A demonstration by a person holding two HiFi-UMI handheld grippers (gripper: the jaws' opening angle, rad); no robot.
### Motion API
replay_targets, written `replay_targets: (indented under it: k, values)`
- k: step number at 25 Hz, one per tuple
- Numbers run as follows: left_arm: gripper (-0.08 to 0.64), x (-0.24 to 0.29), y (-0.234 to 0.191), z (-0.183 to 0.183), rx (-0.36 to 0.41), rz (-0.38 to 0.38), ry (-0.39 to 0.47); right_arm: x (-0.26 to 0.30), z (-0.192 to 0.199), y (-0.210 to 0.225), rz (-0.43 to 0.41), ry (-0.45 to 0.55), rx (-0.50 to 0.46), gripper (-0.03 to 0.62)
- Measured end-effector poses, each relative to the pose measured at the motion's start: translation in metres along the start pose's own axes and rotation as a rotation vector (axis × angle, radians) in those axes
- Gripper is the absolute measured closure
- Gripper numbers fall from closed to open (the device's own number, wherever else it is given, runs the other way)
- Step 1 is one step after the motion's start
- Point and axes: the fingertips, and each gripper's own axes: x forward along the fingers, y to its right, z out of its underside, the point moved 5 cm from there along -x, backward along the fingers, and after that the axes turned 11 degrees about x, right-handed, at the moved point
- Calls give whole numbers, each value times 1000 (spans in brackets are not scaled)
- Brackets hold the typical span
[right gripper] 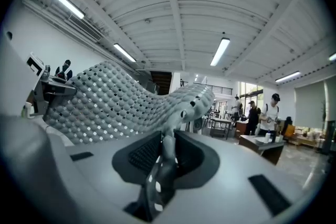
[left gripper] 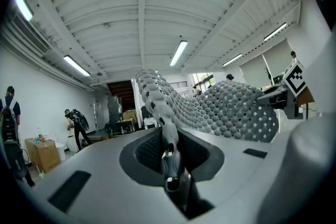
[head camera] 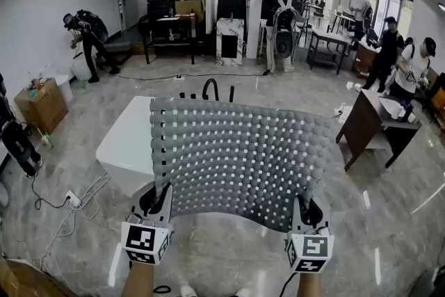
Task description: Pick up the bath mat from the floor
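I hold the grey rubber bath mat with rows of round bumps and small square holes point(head camera: 243, 156) up off the grey marbled floor point(head camera: 208, 257), spread wide between my two grippers. My left gripper point(head camera: 158, 202) has its near left corner and my right gripper point(head camera: 308, 209) its near right corner; both pairs of jaws stand narrow, closed on the thin edge of the mat. In the head view my fingertips go under the mat's border, so there I cannot see them. In the two gripper views the folded edge sits plainly between the dark ribbed pads point(left gripper: 149, 150), though it is a little blurred so close. The mat covers the right part of a white rounded block point(head camera: 128, 142) behind it; what this block is, I cannot tell. Two black curved pipes point(head camera: 211, 88) show just above the mat's far edge, and their lower ends are hidden. My forearms are cut off at the lower border.
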Motion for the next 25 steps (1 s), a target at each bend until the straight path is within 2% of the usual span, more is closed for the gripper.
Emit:
replay_targets:
  k: [6,13,17,22,25]
  values:
    - [495,-2,8,-7,3,-8,37,-11,-6,10,26,31,-4,505]
    - [496,-4,2,-13,19,-6,47,-10,-15,1,30,38,-11,509]
    - [495,-7,-4,-5,10,-13,51,-10,-13,-9,30,43,-10,509]
    - [495,-6,5,-9,10,-25,62,-12,-12,4,28,56,-10,509]
    - [495,-5,5,-10,-16,-20,63,-13,-15,7,31,58,-10,509]
